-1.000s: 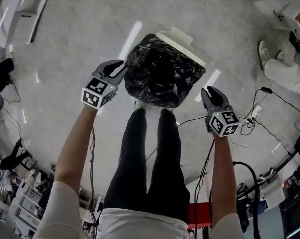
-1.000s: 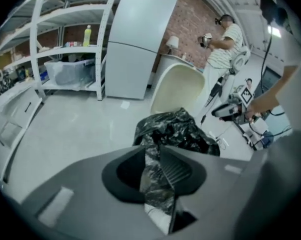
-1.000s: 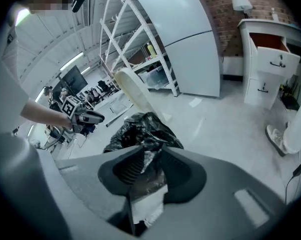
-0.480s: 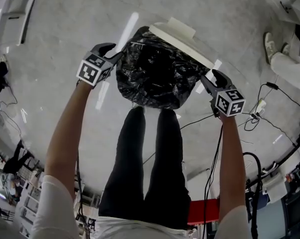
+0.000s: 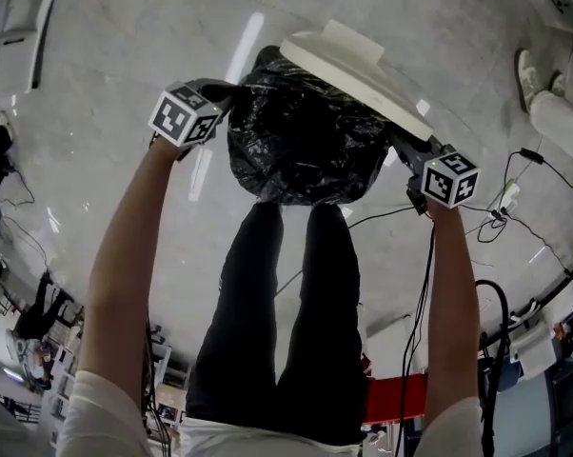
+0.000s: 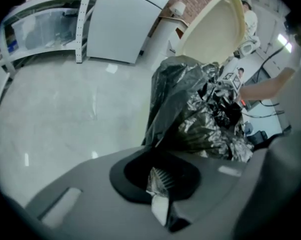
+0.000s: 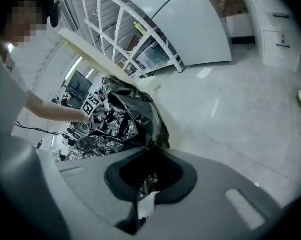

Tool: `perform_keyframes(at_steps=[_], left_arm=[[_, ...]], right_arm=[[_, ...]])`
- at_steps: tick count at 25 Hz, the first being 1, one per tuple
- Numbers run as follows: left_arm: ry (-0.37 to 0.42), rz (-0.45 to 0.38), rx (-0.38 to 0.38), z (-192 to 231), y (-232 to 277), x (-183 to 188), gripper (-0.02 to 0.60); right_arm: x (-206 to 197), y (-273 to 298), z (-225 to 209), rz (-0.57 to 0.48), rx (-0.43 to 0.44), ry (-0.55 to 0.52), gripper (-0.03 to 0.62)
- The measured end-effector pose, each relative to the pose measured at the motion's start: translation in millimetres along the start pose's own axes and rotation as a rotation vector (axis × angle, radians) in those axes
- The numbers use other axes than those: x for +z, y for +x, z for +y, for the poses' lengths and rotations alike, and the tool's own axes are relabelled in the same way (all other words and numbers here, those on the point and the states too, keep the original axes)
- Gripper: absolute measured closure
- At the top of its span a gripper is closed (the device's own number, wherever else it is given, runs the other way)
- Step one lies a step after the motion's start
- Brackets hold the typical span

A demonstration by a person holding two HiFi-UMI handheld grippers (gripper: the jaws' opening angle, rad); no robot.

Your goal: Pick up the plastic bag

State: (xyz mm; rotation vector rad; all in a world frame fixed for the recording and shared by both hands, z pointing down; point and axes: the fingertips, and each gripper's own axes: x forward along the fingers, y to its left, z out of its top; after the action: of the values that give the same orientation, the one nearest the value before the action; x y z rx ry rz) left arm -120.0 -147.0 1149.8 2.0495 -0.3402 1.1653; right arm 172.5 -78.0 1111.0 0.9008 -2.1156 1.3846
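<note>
Grip step: left claw (image 5: 231,90) and right claw (image 5: 402,143) have just closed, each pinching the rim of the black plastic bag (image 5: 301,146), which sits on the floor by a cream lid (image 5: 353,63). Next I'd lift both sides evenly.

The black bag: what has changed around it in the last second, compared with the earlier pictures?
The left gripper and right gripper reached in from beside the plastic bag to its opposite edges. Their fingers have just closed, each pinching a fold of the black film. The bag looks unmoved, and the white lid behind it stays raised.
</note>
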Motion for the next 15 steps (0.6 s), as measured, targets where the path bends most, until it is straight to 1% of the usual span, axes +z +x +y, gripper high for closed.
perform_keyframes(at_steps=[2, 5, 7, 12, 13, 15], left_arm=[[-0.014, -0.022, 0.034, -7.3, -8.7, -2.3, 0.578], [-0.046, -0.058, 0.103, -20.1, -35.3, -8.8, 0.578], [-0.075, -0.082, 0.143, -33.7, -57.4, -11.0, 0.578], [-0.108, -0.098, 0.224, -78.4, -113.3, -7.2, 0.578], [-0.124, -0.107, 0.237, -86.6, -124.9, -3.6, 0.578], [-0.154, -0.129, 0.232, -108.8, -145.6, 4.7, 0.578]], right_arm=[[-7.5, -7.8, 8.2, -0.006, -0.014, 0.023, 0.592], [-10.0, -26.0, 26.8, -0.031, -0.051, 0.052, 0.592], [-5.6, -42.4, 43.0, -0.051, -0.076, 0.066, 0.592], [9.8, -81.7, 90.8, -0.072, -0.118, 0.069, 0.592], [12.9, -88.7, 99.5, -0.072, -0.125, 0.066, 0.592], [19.6, -103.0, 118.2, -0.074, -0.133, 0.07, 0.592]])
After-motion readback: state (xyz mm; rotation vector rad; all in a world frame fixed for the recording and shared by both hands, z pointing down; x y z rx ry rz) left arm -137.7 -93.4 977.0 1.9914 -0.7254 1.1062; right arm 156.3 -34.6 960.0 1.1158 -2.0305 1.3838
